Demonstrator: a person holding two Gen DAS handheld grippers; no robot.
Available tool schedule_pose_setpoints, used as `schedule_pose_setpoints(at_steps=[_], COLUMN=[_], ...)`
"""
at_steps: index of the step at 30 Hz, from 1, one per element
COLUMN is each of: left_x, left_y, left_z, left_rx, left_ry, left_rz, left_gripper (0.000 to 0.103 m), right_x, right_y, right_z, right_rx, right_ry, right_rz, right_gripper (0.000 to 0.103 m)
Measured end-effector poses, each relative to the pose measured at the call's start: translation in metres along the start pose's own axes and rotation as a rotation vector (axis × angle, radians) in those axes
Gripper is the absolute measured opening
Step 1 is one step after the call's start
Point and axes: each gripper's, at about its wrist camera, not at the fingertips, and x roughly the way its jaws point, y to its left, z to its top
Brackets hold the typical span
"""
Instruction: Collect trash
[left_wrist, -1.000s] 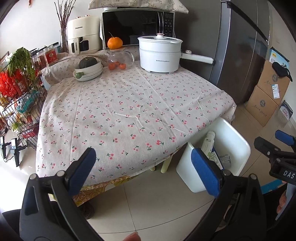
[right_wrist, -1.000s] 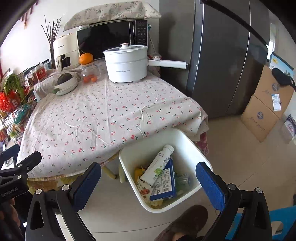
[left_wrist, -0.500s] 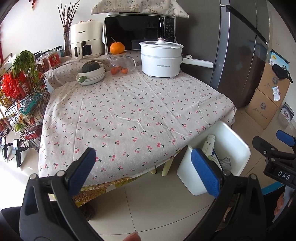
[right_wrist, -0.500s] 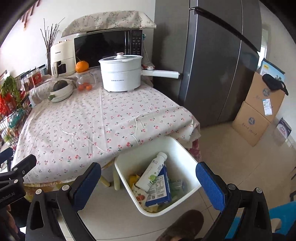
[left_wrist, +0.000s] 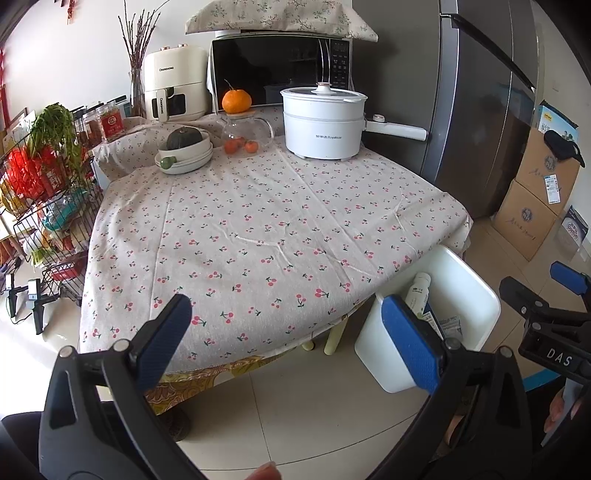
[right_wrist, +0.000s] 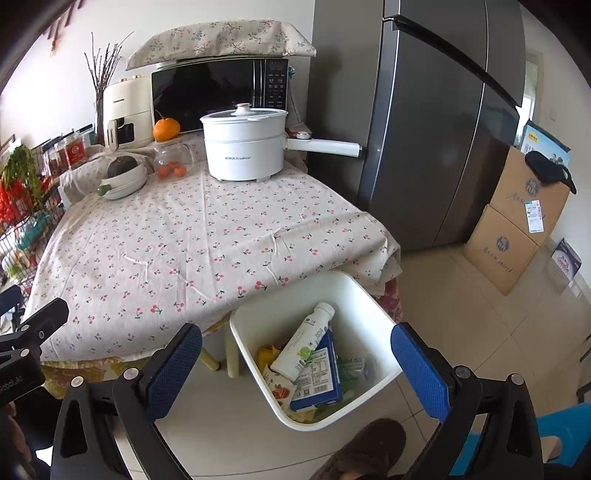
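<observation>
1. I am holding the left gripper (left_wrist: 286, 341) wide open, with nothing between its blue pads (left_wrist: 162, 341); it is hanging in the air in front of the near edge of the bench (left_wrist: 258, 229) and is touching nothing.
2. I am holding the right gripper (right_wrist: 295, 373) wide open too, and it is also carrying nothing; it is hovering above the white bin (right_wrist: 373, 306) without touching it.
3. The bin is standing on the tiled floor (right_wrist: 443, 295), just beside the corner of the bench and partly under the hanging cherry-print cloth (right_wrist: 207, 236).
4. The trash is lying inside the bin: a white bottle (right_wrist: 304, 341) is leaning tilted on a blue carton (right_wrist: 317, 376), with yellow and orange wrappers (right_wrist: 275, 376) to their left and a greenish packet (right_wrist: 352, 367) to their right.
5. In the left wrist view I am seeing only the bottle top (left_wrist: 419, 291) and some paper over the bin's rim (left_wrist: 476, 280).
6. At the far side of the bench a white electric pot (right_wrist: 245, 147), a glass jar with small oranges (right_wrist: 171, 162) and a bowl with a dark squash (right_wrist: 123, 173) are standing.
7. A brown slipper (right_wrist: 365, 450) is showing on the floor just in front of the bin.
</observation>
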Motion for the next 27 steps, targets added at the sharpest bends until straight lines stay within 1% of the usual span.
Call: schedule_pose_setpoints(at_steps=[16, 23, 27], left_x=[-0.0025, -0.0033, -0.0036], left_y=[-0.0008, -0.0009, -0.0022], left_z=[0.0013, 0.0013, 0.0009], left_rx=[-0.002, -0.004, -0.003], left_ry=[-0.012, -0.016, -0.019], left_rz=[-0.004, -0.004, 0.001], left_gripper=[0.102, 0.102, 0.102], right_x=[-0.0022, -0.0065, -0.0062], right_y=[-0.0011, -0.0021, -0.0024], right_z=[0.0014, 0.0032, 0.003], right_rx=[-0.009, -0.001, -0.004], right_ry=[-0.03, -0.054, -0.053], right_rz=[-0.015, -0.01, -0.008], right_gripper=[0.103, 0.103, 0.103])
